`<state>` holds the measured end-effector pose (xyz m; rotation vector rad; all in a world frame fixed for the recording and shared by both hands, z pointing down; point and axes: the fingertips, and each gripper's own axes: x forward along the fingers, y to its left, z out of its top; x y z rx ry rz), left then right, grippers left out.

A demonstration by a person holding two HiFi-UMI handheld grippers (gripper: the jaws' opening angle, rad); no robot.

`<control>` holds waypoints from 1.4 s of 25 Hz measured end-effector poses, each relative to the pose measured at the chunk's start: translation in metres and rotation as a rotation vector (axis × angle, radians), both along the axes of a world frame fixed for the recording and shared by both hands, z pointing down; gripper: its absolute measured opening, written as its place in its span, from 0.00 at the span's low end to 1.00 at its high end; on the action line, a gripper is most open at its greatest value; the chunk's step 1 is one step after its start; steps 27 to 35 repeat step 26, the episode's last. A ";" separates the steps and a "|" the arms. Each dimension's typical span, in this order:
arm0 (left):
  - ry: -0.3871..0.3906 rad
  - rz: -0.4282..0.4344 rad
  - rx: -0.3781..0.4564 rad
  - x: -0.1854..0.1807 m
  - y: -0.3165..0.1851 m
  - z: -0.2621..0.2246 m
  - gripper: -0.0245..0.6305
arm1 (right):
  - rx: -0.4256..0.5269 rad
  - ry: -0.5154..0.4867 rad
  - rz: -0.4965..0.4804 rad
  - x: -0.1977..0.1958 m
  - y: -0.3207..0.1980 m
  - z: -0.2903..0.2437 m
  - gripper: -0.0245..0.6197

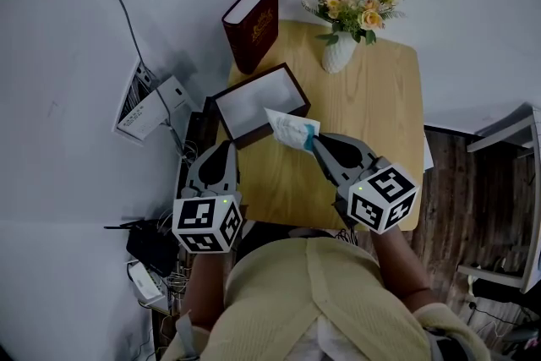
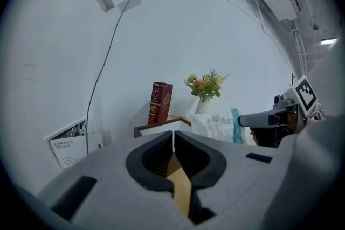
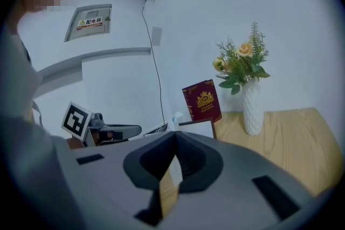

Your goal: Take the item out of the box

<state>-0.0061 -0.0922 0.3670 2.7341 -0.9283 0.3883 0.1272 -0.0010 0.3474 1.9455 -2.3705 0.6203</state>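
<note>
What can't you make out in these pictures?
- Print on the packet: too small in the head view, blurred in the left gripper view.
- Most of the packet in the right gripper view: the right gripper itself covers it.
- Title on the book: too small in every view.

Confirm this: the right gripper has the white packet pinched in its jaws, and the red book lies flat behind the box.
Wrong on the book: the red book stands upright behind the box, as the right gripper view shows. The right gripper does have the white packet pinched in its jaws.
</note>
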 end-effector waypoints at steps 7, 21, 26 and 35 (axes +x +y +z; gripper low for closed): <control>-0.001 -0.002 0.000 0.000 0.000 0.001 0.08 | -0.004 -0.010 0.006 0.003 0.001 0.002 0.08; -0.009 0.009 0.003 0.002 0.003 0.001 0.08 | -0.009 -0.013 0.001 0.001 0.005 0.004 0.08; -0.018 0.011 -0.004 0.001 0.008 0.005 0.08 | -0.017 -0.017 -0.003 -0.001 0.009 0.006 0.08; -0.018 0.011 -0.004 0.001 0.008 0.005 0.08 | -0.017 -0.017 -0.003 -0.001 0.009 0.006 0.08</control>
